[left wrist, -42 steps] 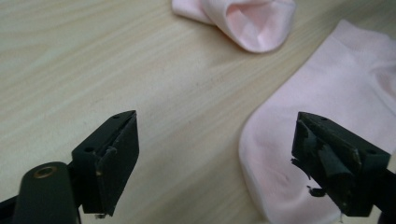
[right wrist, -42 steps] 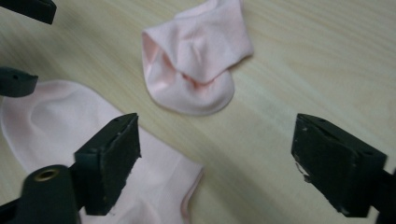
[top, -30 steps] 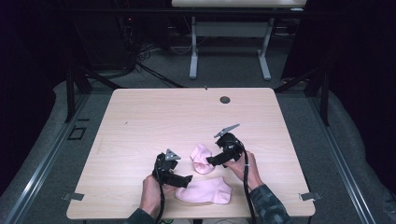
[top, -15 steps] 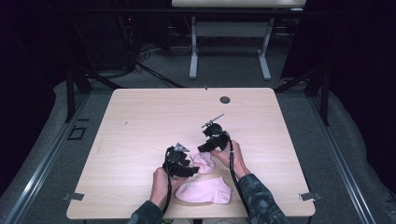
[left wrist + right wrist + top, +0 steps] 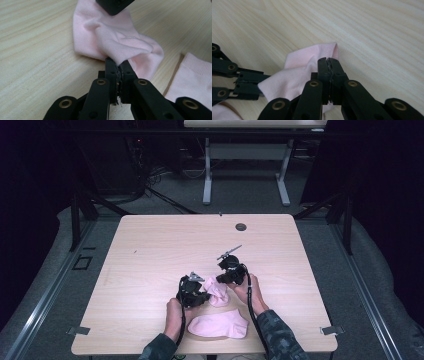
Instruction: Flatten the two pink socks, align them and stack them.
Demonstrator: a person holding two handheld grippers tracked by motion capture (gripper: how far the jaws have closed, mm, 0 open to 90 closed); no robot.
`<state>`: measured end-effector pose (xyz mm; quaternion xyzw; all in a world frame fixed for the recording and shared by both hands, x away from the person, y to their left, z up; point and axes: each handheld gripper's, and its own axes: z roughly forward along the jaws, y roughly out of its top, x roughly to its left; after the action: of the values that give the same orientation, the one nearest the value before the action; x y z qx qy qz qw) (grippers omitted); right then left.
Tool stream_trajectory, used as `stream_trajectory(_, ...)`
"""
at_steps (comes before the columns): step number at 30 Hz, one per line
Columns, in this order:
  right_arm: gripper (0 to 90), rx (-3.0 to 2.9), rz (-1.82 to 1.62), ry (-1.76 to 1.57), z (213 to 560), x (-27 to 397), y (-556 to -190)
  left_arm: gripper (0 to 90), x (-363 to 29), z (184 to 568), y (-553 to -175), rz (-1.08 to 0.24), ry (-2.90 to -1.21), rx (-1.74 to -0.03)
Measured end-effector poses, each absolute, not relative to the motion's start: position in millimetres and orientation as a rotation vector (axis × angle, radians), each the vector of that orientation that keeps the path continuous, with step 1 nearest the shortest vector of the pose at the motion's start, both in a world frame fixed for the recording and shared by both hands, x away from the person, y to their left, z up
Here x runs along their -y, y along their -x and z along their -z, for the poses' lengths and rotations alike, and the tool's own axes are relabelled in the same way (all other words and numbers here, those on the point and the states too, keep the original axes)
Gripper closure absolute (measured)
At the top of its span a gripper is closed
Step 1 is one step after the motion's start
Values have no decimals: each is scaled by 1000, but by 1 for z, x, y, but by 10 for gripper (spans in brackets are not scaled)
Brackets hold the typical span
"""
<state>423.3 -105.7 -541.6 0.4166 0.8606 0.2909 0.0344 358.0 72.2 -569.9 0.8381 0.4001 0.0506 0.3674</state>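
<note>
Both claws have drawn together over the near middle of the pale wooden worktop [image 5: 150, 250]. The left claw [image 5: 117, 65] and right claw [image 5: 329, 62] each pinch the crumpled pink cotton sock [image 5: 216, 290], bunching it, probably for folding; a second flat pink sock [image 5: 218, 325] lies nearer.

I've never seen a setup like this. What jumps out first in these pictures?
Two pink socks on the pale wooden table. One, the bunched pink sock, sits between the person's two hand-held tools: the left gripper and the right gripper each have their black jaws pinched shut on its fabric. The flat pink sock lies untouched near the table's front edge, between the person's forearms.
</note>
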Motion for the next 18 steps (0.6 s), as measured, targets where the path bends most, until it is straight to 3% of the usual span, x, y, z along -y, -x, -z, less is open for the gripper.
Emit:
stream_trajectory(6,891,-2592,-967,-1245,522,113,-412,893,-78,559,-349,-238,-2135,-992)
stream_trajectory(18,891,-2538,-1048,-1140,478,105,-389,891,-93,507,-320,-727,-2230,-870)
